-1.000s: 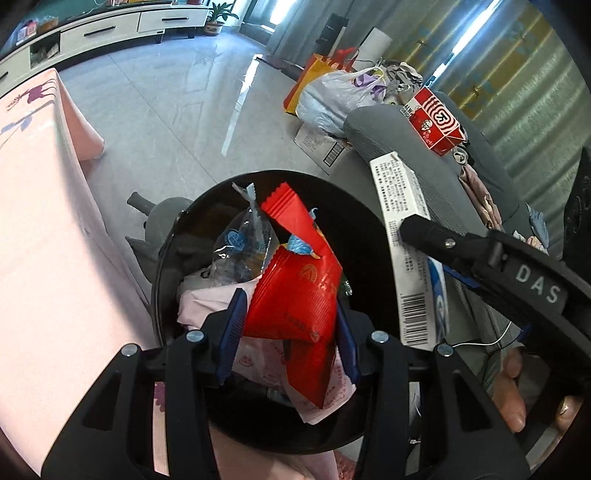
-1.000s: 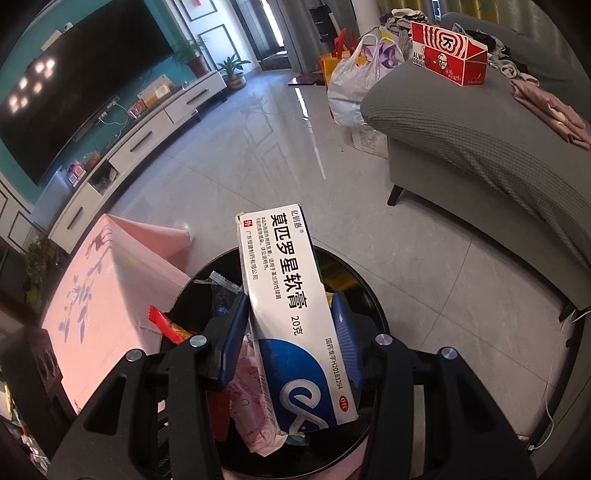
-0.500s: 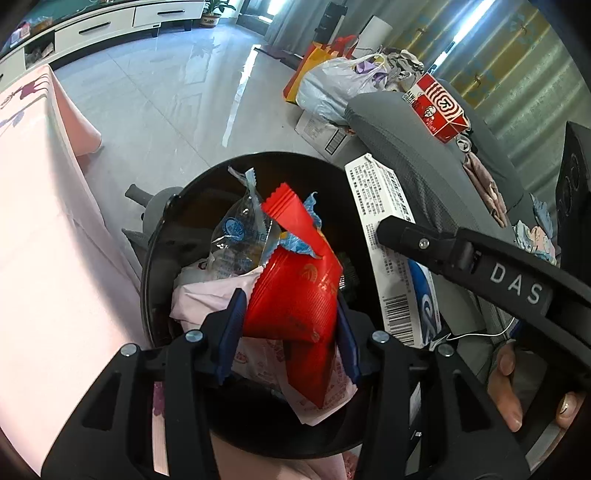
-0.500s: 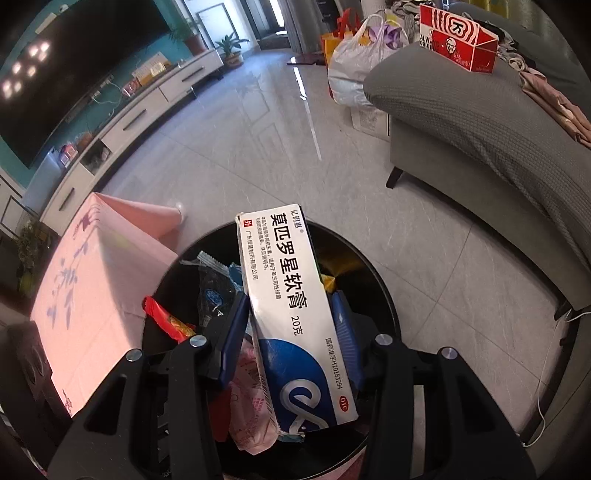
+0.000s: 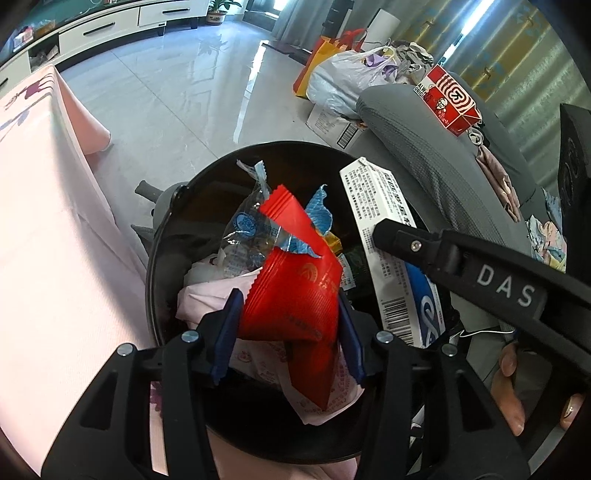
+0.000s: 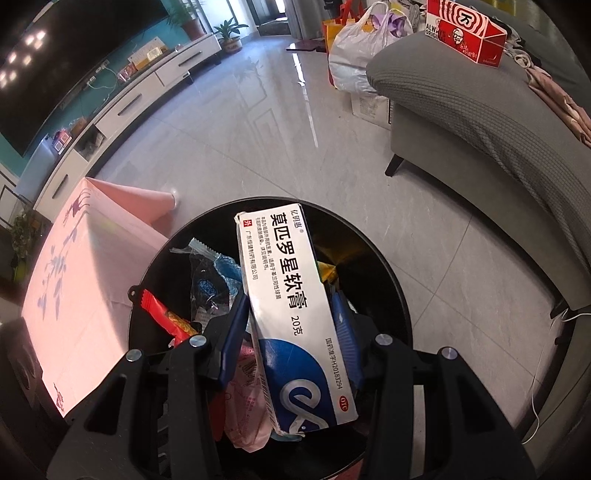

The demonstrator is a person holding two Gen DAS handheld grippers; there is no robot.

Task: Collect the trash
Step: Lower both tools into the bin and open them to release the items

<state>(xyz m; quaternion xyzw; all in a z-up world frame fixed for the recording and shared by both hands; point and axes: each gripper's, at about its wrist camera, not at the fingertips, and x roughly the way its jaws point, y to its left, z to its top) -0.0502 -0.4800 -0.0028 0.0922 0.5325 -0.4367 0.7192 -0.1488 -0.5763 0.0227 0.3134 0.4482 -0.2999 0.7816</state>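
My left gripper (image 5: 290, 332) is shut on a red snack wrapper (image 5: 295, 295), held with pink and clear wrappers over the round black trash bin (image 5: 159, 266). My right gripper (image 6: 291, 343) is shut on a white and blue ointment box (image 6: 291, 295) over the same bin (image 6: 391, 295). The right gripper and its box (image 5: 384, 236) show at the right of the left wrist view. The red wrapper (image 6: 162, 314) shows at the left of the right wrist view.
A table with a pink cloth (image 5: 44, 236) stands left of the bin. A grey sofa (image 6: 480, 110) with a red KFC box (image 6: 465, 33) is on the right. Bags (image 6: 362, 48) stand beyond it on the tiled floor. A white TV cabinet (image 6: 147, 85) lines the far wall.
Both grippers have moved closer over the bin with their loads still held. The bin sits more squarely under both.
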